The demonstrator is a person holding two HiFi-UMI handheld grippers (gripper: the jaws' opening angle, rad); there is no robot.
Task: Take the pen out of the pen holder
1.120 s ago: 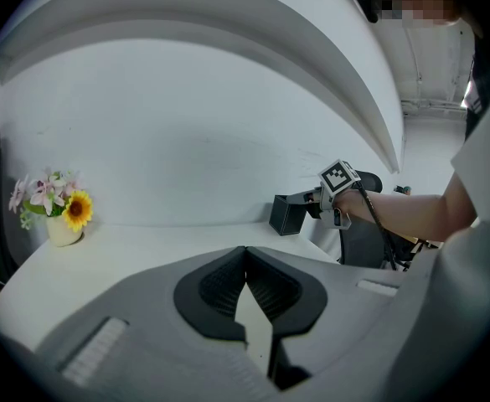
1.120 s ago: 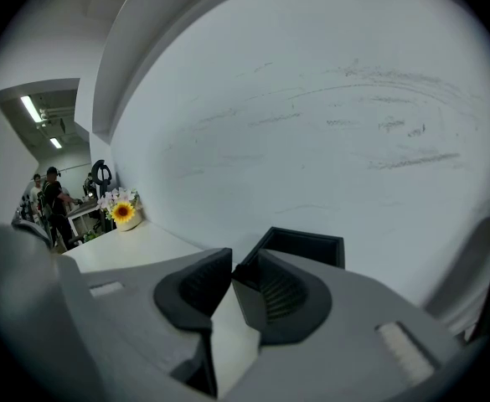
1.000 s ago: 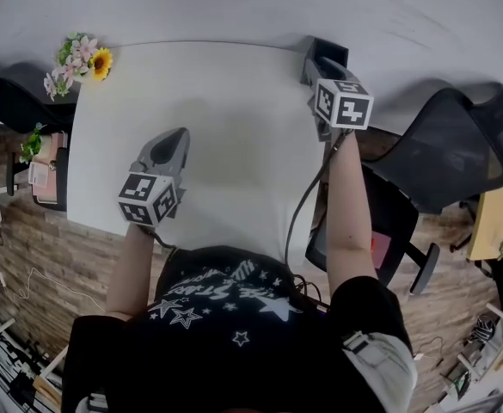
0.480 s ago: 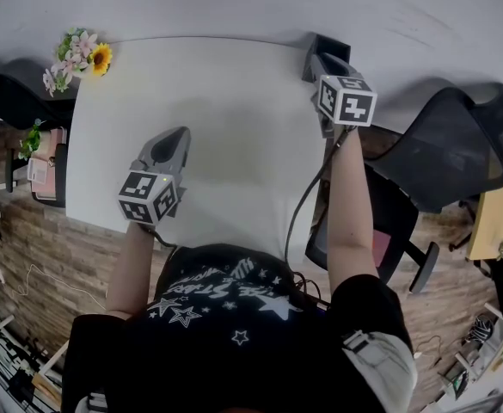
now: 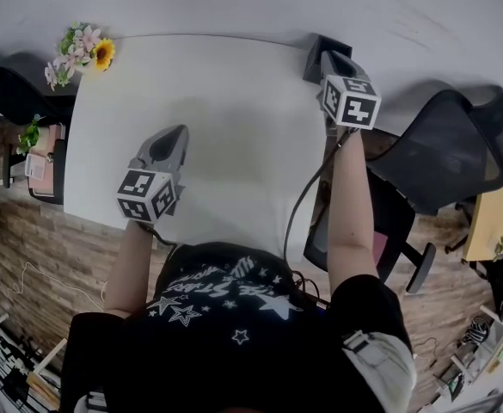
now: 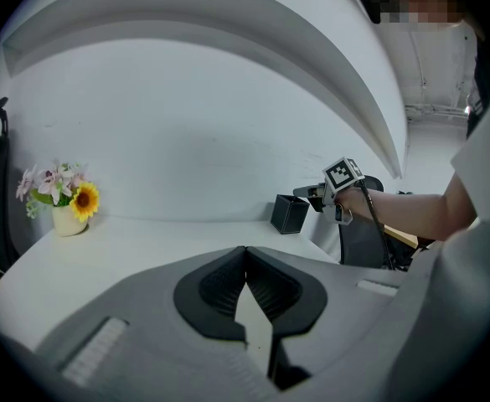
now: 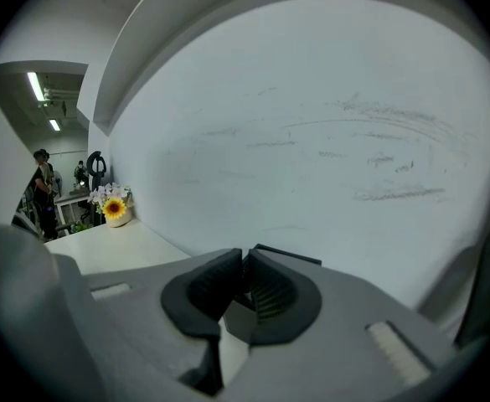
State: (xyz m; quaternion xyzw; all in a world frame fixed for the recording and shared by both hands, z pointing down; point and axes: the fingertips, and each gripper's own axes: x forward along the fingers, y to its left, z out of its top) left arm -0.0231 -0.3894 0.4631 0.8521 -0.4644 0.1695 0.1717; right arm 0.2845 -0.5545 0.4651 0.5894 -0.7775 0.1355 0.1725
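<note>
White table (image 5: 234, 127) filled the space in front of the person, its near part bare. Low over that near part hung the left gripper (image 6: 245, 256), tilted somewhat downward, with its jaws brought together at the tips and nothing between them. It took no part in the task.

Farther out, at the table's far right corner, the right gripper (image 7: 245, 262) sat right at the black pen holder (image 6: 290, 214), with its nose over the holder's open top as the head view showed it. Its jaws had just been closing, and the pads had all but met. The right gripper view showed only a dark sliver between the pads, and no pen could be made out there. The pen showed in no view, so it was judged to sit down inside the holder, hidden by the gripper.

Flowers (image 5: 83, 54) stood at the far left corner, well apart from the work, and a plain wall (image 7: 312, 141) rose just behind the table.

The step in hand looked like the pinch on the pen. The next move would call for a straight lift out of the holder, slow enough that the light holder neither tipped nor rode up. If the jaws had closed on nothing, they would need to open and reach deeper.
</note>
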